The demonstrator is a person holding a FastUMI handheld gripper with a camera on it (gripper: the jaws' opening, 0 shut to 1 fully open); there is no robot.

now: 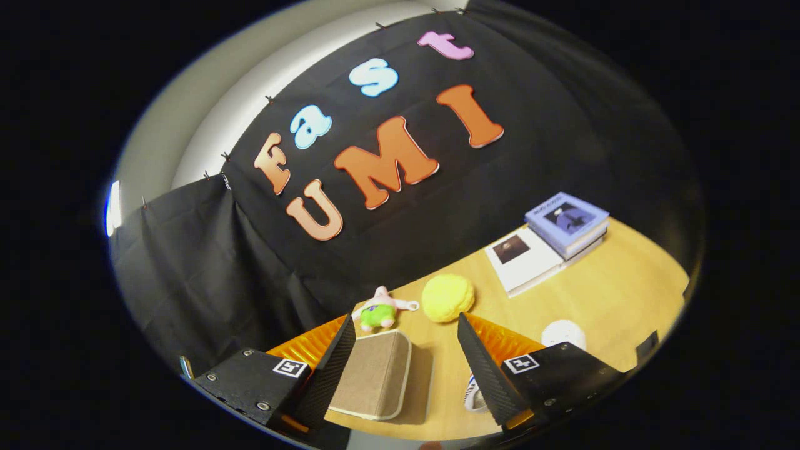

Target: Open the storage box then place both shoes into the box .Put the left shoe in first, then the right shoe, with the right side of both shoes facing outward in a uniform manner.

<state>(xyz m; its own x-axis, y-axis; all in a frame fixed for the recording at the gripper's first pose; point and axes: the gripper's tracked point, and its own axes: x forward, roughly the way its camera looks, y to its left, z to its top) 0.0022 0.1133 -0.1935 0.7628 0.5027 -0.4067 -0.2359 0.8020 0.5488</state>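
- My hand-held gripper has its two fingers spread wide apart, and they hold nothing.
- Between the fingers, down low, I see the storage box. It is tan with a pale rim, and it sits on the tabletop. It lies closer to my left finger, and part of it is hidden behind that finger.
- I cannot tell if the box is open or closed from here.
- Just past my fingertips lies a fuzzy yellow ball.
- Right beside the ball, on its left, is a little plush toy that is pink and green. The two look very near, but I cannot tell if they touch.
- Far beyond my right finger is a stack of books. A blue book lies on top of a white one.
- Near my right finger sits a small white round thing.
- Something with white and dark marks peeks out beside my right finger. I cannot tell what it is.
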